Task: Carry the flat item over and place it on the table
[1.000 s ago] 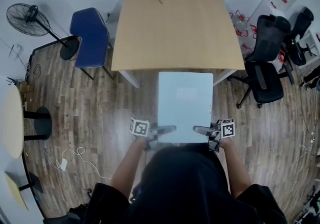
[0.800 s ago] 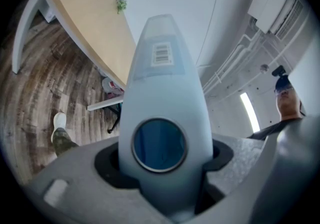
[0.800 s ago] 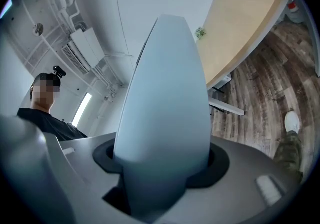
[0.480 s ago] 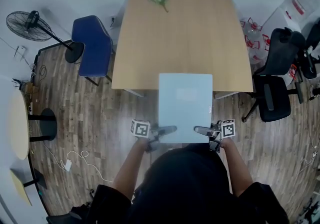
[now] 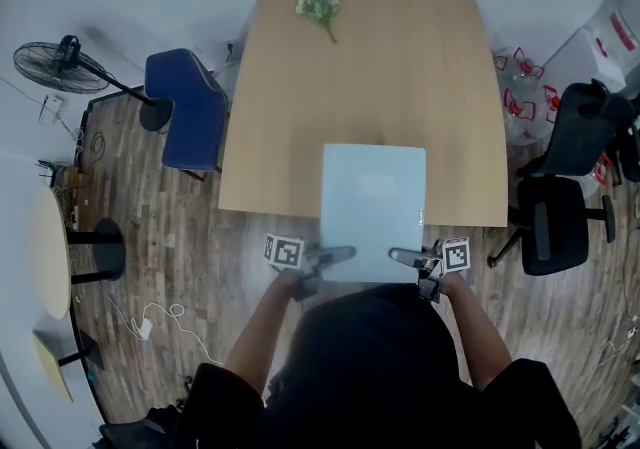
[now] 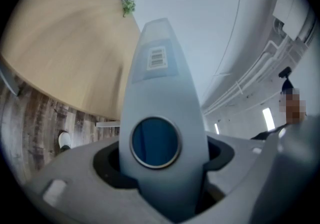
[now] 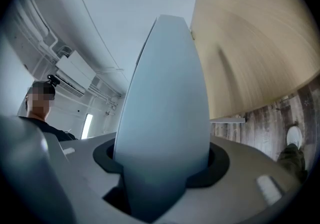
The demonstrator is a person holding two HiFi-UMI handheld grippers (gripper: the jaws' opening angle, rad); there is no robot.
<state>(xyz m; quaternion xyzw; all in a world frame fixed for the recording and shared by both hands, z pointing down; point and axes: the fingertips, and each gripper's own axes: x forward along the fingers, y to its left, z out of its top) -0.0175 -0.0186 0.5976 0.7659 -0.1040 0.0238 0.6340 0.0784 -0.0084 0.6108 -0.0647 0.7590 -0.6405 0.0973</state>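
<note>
A flat pale blue panel (image 5: 372, 209) is held level in front of the person, and its far half lies over the near edge of the tan wooden table (image 5: 370, 77). My left gripper (image 5: 332, 257) is shut on the panel's near left corner. My right gripper (image 5: 404, 259) is shut on its near right corner. In the left gripper view the panel (image 6: 159, 73) runs out from the jaws, with a barcode label and a round dark window, and the table (image 6: 60, 43) lies to its left. In the right gripper view the panel (image 7: 167, 93) fills the middle, with the table (image 7: 250, 38) to its right.
A small bunch of flowers (image 5: 319, 5) lies at the table's far edge. A blue chair (image 5: 190, 107) stands at the table's left, black office chairs (image 5: 560, 202) at its right. A floor fan (image 5: 58, 62), a round side table (image 5: 45, 252) and loose cables (image 5: 150, 322) are at the left.
The person has walked forward: the table has come closer, and the panel's far end now reaches over its near edge. Both grips look unchanged.
</note>
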